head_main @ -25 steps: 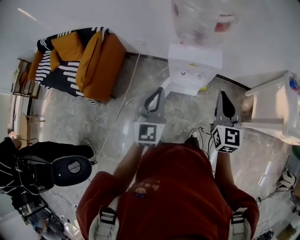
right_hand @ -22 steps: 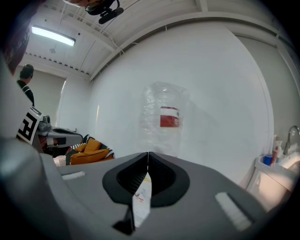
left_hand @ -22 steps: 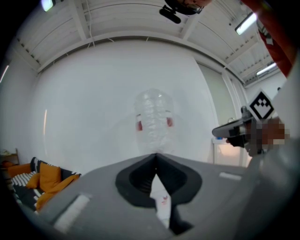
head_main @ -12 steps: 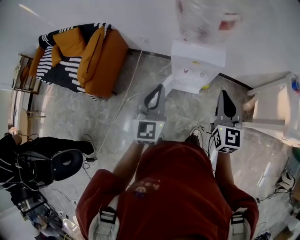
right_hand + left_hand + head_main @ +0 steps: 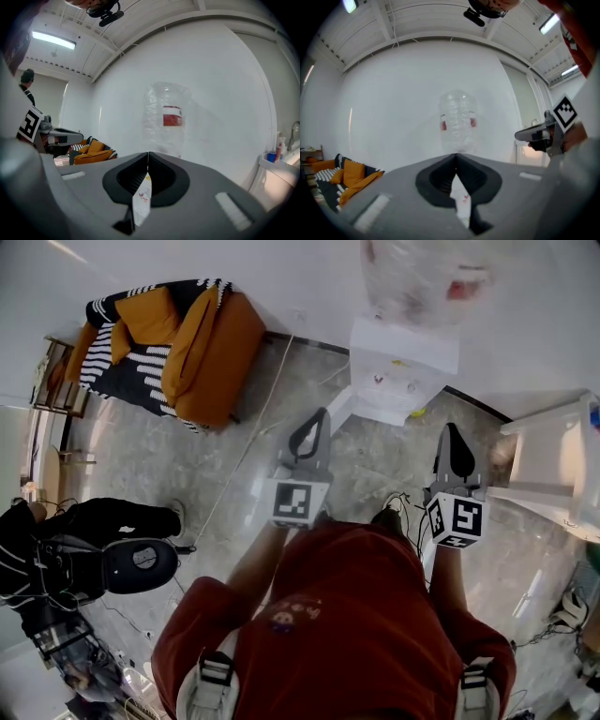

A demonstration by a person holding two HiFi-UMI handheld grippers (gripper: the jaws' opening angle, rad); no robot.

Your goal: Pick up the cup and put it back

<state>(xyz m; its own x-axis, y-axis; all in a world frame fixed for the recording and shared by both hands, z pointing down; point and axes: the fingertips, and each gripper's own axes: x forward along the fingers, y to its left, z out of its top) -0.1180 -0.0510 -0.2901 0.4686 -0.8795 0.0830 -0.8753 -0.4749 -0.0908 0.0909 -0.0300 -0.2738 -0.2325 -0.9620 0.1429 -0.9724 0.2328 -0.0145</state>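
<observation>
Person in red shirt point(image 5: 347, 615) stands on the marble floor point(image 5: 178, 465) with one tool in each hand. Both tools are held out about level, side by side and apart from each other.

The left gripper point(image 5: 321, 414) has its fingers point(image 5: 438, 178) closed tip to tip and holds nothing. A thin slit lower down shows white behind it. The right gripper point(image 5: 454, 427) has its fingers point(image 5: 123, 180) closed as well, tips meeting, also with nothing in them. A marker cube sits at the near end of each: left marker cube point(image 5: 300, 502), right marker cube point(image 5: 455, 518).

Both point toward the white water dispenser point(image 5: 403, 381) at the far wall. A clear water bottle point(image 5: 417, 277) with a red label sits on top of it. Neither tool touches the dispenser.

The cup can't be made out in any view, so I cannot tell where it is.

An orange sofa point(image 5: 202, 348) with a black-and-white striped throw stands far left by the wall. A white tabletop point(image 5: 548, 451) is at right, close to the right tool, with small containers point(image 5: 276, 150) on it. A black office chair point(image 5: 141, 563) is near left, with cables point(image 5: 248, 442) on the floor.
</observation>
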